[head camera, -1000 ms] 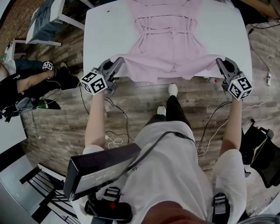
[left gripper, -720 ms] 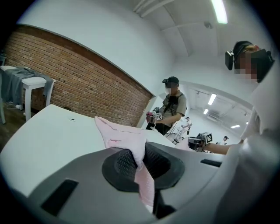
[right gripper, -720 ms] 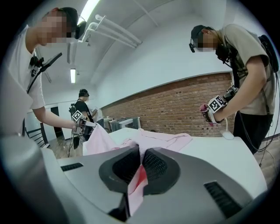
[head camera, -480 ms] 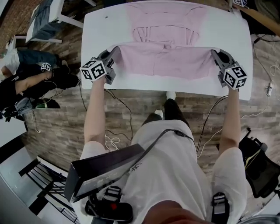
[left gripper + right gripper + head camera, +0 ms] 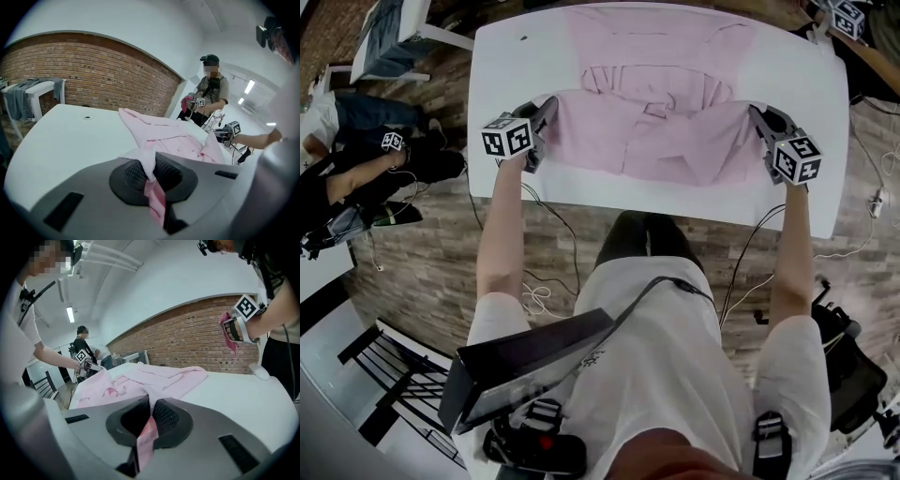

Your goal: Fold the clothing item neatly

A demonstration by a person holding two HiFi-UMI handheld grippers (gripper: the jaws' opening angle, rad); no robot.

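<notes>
Left gripper [image 5: 547, 105]: centre left, jaws pinching a hem corner of the pink garment [image 5: 652, 122].
Right gripper [image 5: 757, 114]: centre right, jaws clamped on the other corner.
Garment: upper centre on white counter [image 5: 506, 56], hem doubled over.
Risk: uneven set-down skewing the fold; thin pinch slipping.

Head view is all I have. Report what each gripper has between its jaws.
Observer: The left gripper is shut on an edge of the pink garment. A fold of cloth sticks out on the near side of the jaws.
Operator: Now the right one.
Observer: The right gripper is shut on the same pink cloth. A strip of it hangs down on the camera side.
Operator: Tell me who is beyond the table.
Observer: In the left gripper view, a person in a cap stands past the table.
</notes>
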